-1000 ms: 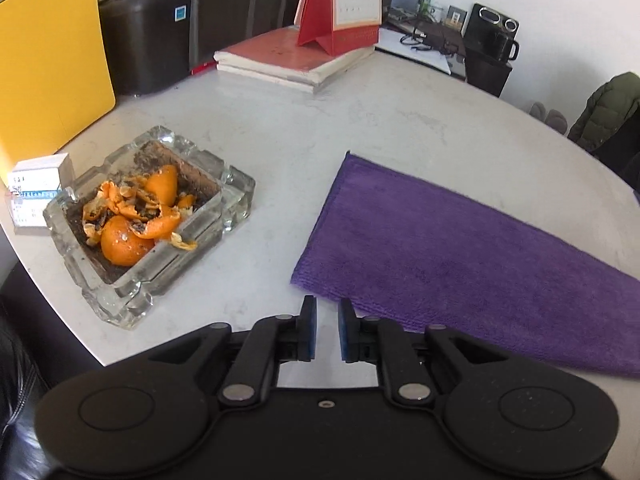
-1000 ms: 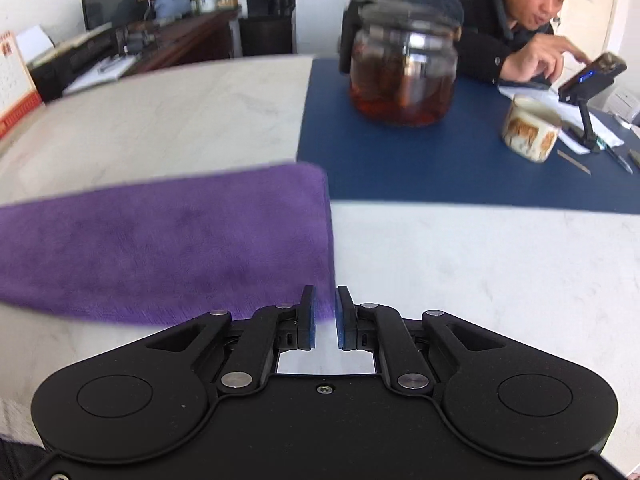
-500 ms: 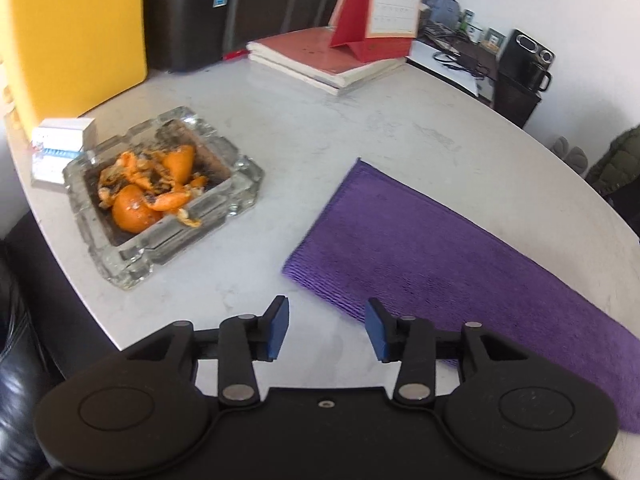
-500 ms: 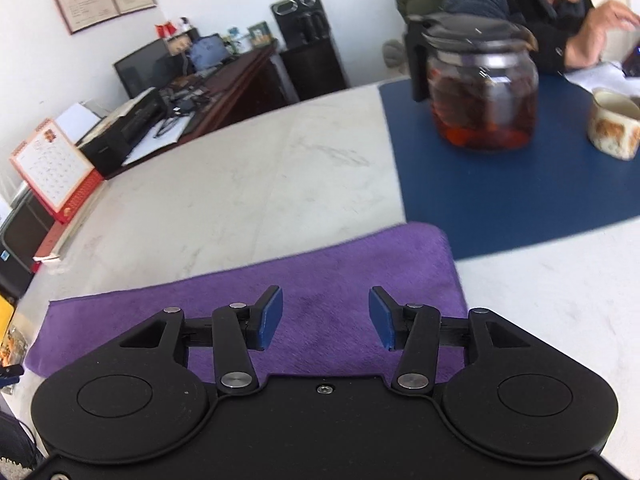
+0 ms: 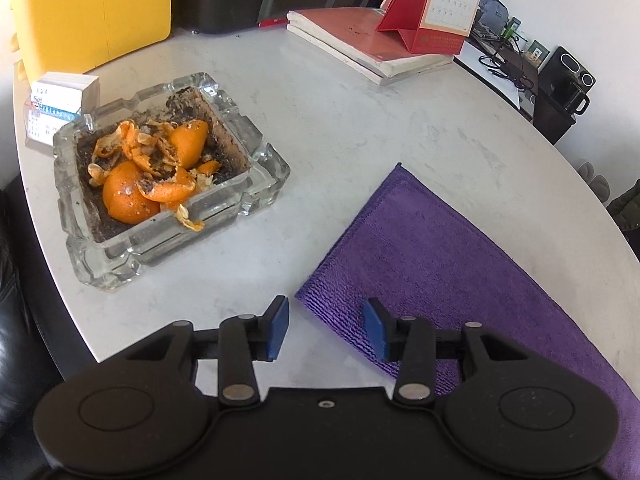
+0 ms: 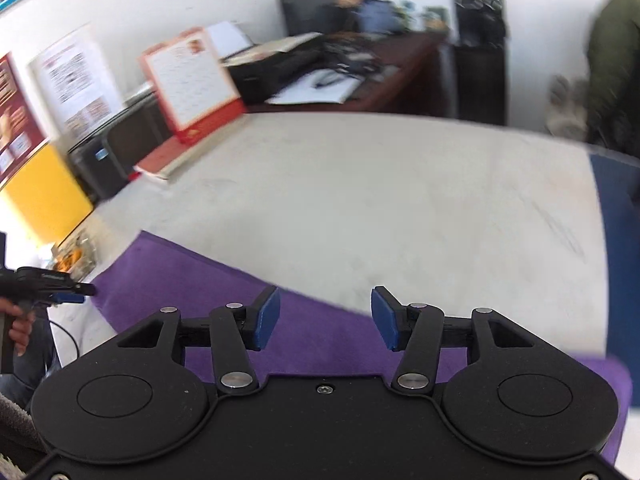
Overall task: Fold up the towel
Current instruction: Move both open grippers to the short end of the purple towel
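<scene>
Flat purple microfibre towel [image 5: 460,264], long axis rightward; near corner between parted, empty left gripper [image 5: 326,326] jaws; right gripper [image 6: 325,318] opening, empty

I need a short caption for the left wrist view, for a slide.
Open left tool above the near corner of a flat purple towel, beside a glass ashtray holding orange peels.

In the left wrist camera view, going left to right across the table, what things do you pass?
Small white box → glass ashtray holding orange peels → purple towel
</scene>
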Tool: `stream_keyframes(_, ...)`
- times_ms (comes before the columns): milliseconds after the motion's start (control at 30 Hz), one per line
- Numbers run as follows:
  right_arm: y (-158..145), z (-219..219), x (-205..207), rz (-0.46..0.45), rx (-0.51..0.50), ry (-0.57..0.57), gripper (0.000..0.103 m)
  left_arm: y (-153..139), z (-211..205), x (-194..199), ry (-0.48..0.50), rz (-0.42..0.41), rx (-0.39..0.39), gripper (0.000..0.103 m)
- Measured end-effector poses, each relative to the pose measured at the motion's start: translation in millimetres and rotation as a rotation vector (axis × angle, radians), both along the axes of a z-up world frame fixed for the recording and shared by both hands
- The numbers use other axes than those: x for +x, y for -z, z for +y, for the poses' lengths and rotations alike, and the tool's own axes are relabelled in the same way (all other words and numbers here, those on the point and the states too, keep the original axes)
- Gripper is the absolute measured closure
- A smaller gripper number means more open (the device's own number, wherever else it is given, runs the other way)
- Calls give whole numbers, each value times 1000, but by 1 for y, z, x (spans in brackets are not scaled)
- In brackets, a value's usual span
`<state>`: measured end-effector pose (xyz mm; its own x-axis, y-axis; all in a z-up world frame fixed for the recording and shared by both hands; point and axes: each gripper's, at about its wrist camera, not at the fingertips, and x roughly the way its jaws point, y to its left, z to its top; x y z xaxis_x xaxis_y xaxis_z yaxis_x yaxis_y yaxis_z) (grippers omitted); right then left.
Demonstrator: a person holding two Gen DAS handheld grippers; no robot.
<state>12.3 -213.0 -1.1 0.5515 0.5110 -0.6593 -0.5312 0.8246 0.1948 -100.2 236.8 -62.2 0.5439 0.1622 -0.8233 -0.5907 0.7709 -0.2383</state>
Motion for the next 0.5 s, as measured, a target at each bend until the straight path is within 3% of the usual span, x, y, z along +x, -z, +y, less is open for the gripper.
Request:
stream_keyframes(133, -8, 6, 9, 12, 20, 13, 50, 1, -3, 3, 15, -5, 15, 67)
stream_keyframes(200, -6, 4, 10, 26, 17, 31, 50, 3, -2, 3, 23, -15, 12, 82)
stream_keyframes(333, 1, 4, 14, 56, 25, 45, 50, 4, 3, 1, 9, -35, -12, 92)
stream_keyframes(500, 3, 46, 30, 44, -1, -127, 50, -1, -6, 1, 93, -52, 45, 94)
